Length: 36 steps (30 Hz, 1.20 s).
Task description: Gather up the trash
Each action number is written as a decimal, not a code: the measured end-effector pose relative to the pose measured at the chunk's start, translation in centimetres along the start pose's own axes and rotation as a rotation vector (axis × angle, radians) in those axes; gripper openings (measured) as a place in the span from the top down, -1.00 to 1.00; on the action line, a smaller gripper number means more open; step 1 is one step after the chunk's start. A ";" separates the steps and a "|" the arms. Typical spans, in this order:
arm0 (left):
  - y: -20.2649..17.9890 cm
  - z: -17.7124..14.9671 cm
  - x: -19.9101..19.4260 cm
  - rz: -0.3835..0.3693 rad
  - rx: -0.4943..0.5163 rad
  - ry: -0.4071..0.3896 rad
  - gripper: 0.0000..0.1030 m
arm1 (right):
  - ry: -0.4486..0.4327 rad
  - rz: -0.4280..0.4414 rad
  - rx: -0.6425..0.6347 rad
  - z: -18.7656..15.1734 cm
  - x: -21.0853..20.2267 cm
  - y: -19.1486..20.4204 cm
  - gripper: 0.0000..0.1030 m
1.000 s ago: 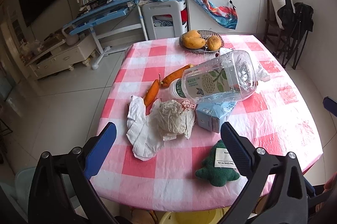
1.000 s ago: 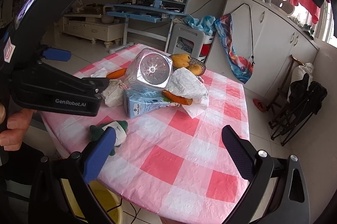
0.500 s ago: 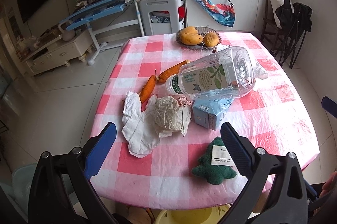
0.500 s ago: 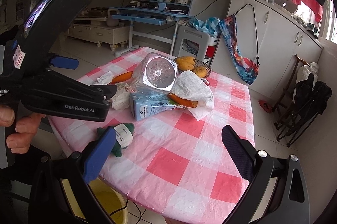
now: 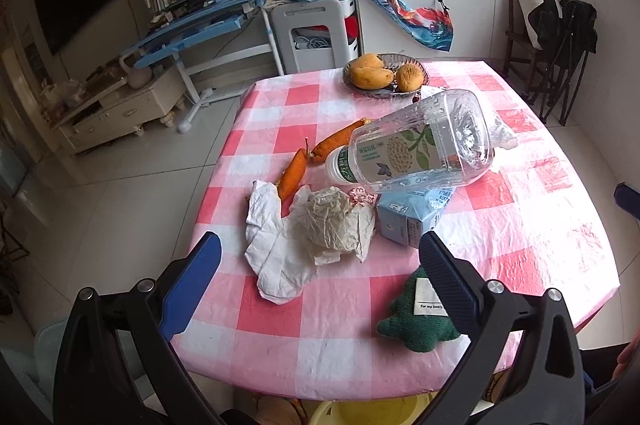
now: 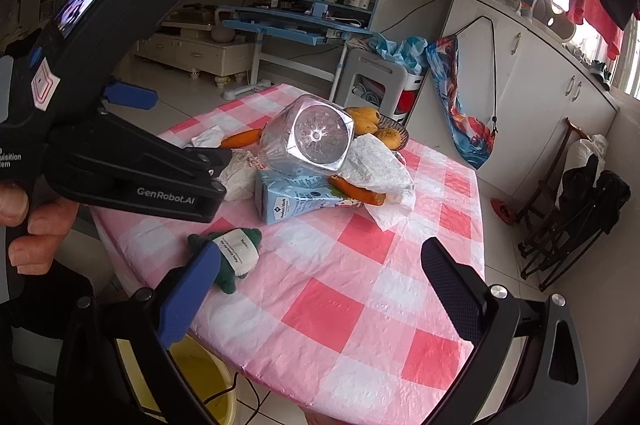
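A clear plastic bottle (image 5: 416,145) lies tilted on a light blue carton (image 5: 412,215) on the pink checked table (image 5: 532,225). Crumpled paper (image 5: 332,225) and a white tissue (image 5: 268,249) lie left of the carton. A clear plastic wrapper (image 6: 376,165) lies behind the bottle (image 6: 316,137) and the carton (image 6: 296,201). My left gripper (image 5: 320,281) is open and empty, above the table's near edge, short of the paper. My right gripper (image 6: 316,285) is open and empty, above the table's near corner. A yellow bin (image 6: 200,381) stands under the table edge.
Two carrots (image 5: 296,173) lie near the bottle's neck, another carrot (image 6: 356,191) on the wrapper. A bowl of mangoes (image 5: 384,75) sits at the far edge. A green plush toy (image 5: 416,321) lies near the front edge. A blue desk (image 5: 200,29) and folded chairs (image 5: 560,37) stand beyond.
Both grippers have drawn back and up from the table, so the objects sit farther off. Nothing on the table has moved.
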State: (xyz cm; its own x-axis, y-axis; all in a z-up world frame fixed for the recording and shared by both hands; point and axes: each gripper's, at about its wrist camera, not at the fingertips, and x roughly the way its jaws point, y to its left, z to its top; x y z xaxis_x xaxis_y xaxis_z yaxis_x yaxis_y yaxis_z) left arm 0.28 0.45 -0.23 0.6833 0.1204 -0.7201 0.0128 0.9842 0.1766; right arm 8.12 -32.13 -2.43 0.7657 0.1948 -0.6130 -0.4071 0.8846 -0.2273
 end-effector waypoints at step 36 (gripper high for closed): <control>1.5 -0.5 3.5 -0.052 -0.108 0.133 -0.86 | 0.209 0.006 -0.011 -0.7 3.5 0.5 -0.87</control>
State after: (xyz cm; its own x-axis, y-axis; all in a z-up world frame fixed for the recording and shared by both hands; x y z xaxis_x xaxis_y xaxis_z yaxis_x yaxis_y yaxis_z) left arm 2.33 2.41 -2.75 0.5814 0.0785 -0.8098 -0.0381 0.9969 0.0692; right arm 10.23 -31.31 -5.17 0.6435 0.1066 -0.7580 -0.4173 0.8790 -0.2307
